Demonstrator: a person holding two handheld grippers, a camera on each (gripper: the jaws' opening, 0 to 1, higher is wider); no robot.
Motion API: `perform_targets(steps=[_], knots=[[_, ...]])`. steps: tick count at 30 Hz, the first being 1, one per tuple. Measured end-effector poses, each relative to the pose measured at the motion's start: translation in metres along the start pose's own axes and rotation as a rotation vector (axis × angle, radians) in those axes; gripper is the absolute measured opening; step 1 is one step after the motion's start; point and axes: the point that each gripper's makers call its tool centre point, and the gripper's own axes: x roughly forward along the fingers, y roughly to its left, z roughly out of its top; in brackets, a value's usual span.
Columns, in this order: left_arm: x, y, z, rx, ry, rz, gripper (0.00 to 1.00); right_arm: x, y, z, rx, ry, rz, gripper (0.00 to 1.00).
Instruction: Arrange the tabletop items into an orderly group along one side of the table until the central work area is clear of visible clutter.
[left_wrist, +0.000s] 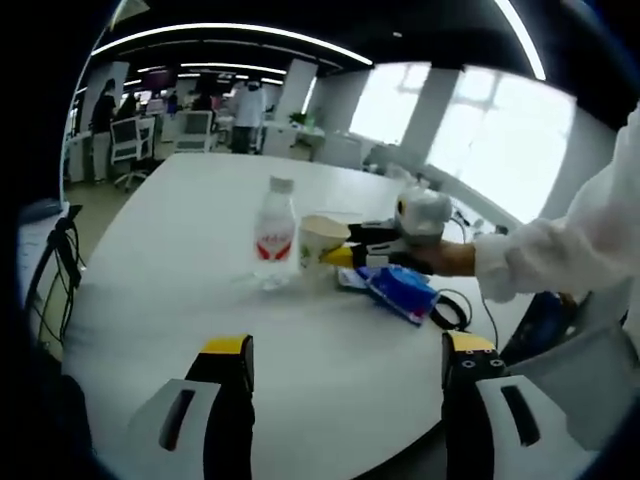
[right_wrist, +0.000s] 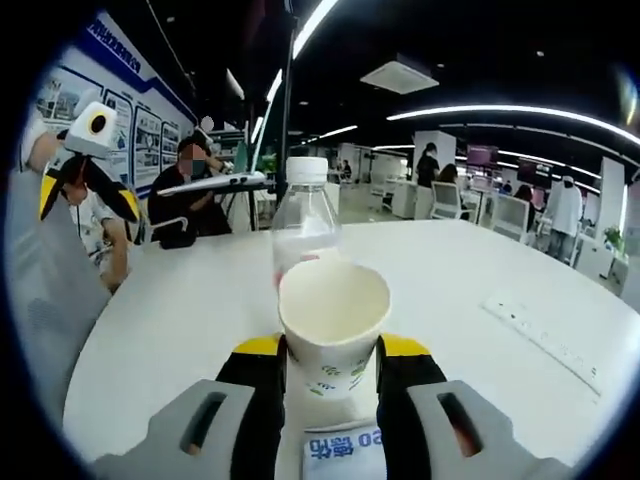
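Right gripper (right_wrist: 330, 365) is clamped on our paper cup (right_wrist: 334, 318), with the water bottle (right_wrist: 303, 222) touching just behind; left gripper (left_wrist: 347, 350) hangs open, empty. We'd say grouping's barely begun: blue packet (left_wrist: 400, 290) and cable (left_wrist: 452, 308) remain mid-table (left_wrist: 190, 290).

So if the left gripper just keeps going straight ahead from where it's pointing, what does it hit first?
Probably the water bottle beside the paper cup, though the bare table between makes depth uncertain.
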Motion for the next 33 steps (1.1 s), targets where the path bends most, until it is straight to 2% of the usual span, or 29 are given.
perform_targets(steps=[4, 9, 17, 23, 25, 29, 31, 33], knots=[[0.0, 0.003, 0.0, -0.003, 0.0, 0.003, 0.73, 0.004, -0.002, -0.003, 0.001, 0.007, -0.003, 0.32], [0.001, 0.005, -0.002, 0.001, 0.011, 0.015, 0.73, 0.009, -0.004, -0.013, -0.043, 0.049, 0.001, 0.32], [0.003, -0.002, 0.0, 0.014, 0.004, -0.005, 0.74, 0.013, -0.003, -0.024, -0.066, 0.09, 0.013, 0.32], [0.005, -0.004, -0.004, 0.021, 0.019, -0.01, 0.74, 0.014, -0.005, -0.025, -0.032, 0.087, 0.009, 0.33], [0.005, -0.005, -0.005, 0.023, 0.024, -0.013, 0.74, 0.016, -0.009, -0.027, 0.02, 0.089, 0.005, 0.33], [0.006, -0.005, -0.007, 0.029, 0.033, -0.016, 0.74, 0.015, -0.006, -0.029, 0.004, 0.1, 0.013, 0.33], [0.006, -0.005, -0.007, 0.026, 0.034, -0.017, 0.74, 0.017, -0.006, -0.031, 0.011, 0.108, 0.021, 0.33], [0.007, -0.007, -0.006, 0.024, 0.032, -0.024, 0.75, 0.019, -0.006, -0.039, 0.029, 0.147, 0.027, 0.33]])
